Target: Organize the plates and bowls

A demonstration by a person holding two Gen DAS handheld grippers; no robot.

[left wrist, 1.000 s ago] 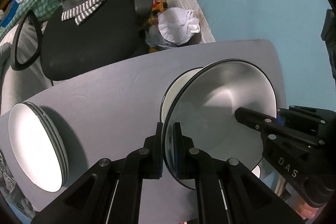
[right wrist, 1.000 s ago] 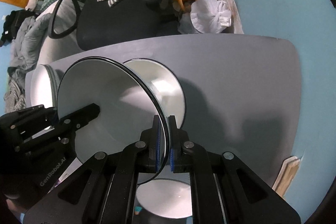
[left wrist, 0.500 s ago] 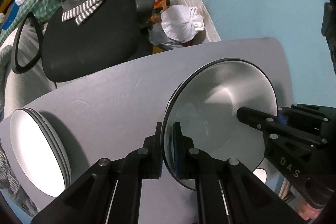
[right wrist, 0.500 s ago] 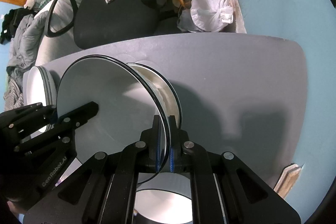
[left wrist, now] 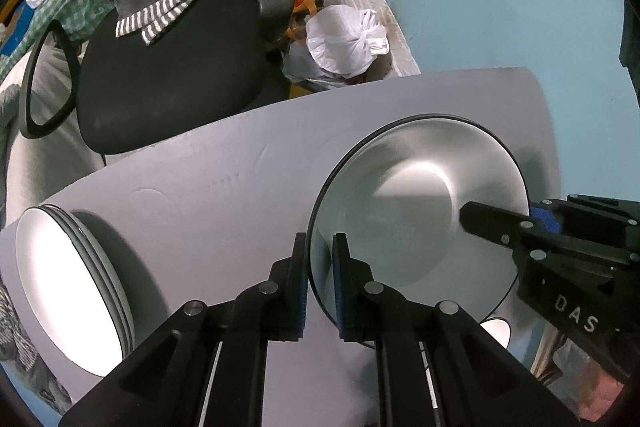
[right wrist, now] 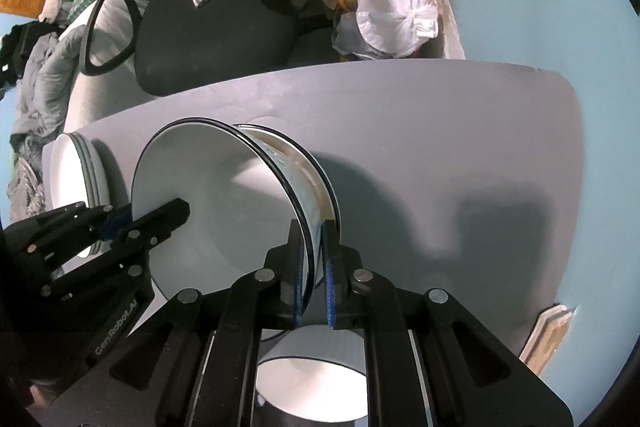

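A white bowl with a black rim sits nested in a second like bowl on the grey table. My left gripper straddles the top bowl's near rim with its pads slightly apart from it. My right gripper straddles the opposite rim, its pads also a little apart. Each gripper shows in the other's view, at the bowl's far rim. A stack of white plates lies at the table's left end.
Another white bowl sits just below my right gripper near the table's front edge. A black office chair with draped clothes stands behind the table, beside a white plastic bag. A blue wall is at the right.
The held bowl has come down onto the second bowl and now nests in it. Both grippers' jaws have parted slightly from the rim.
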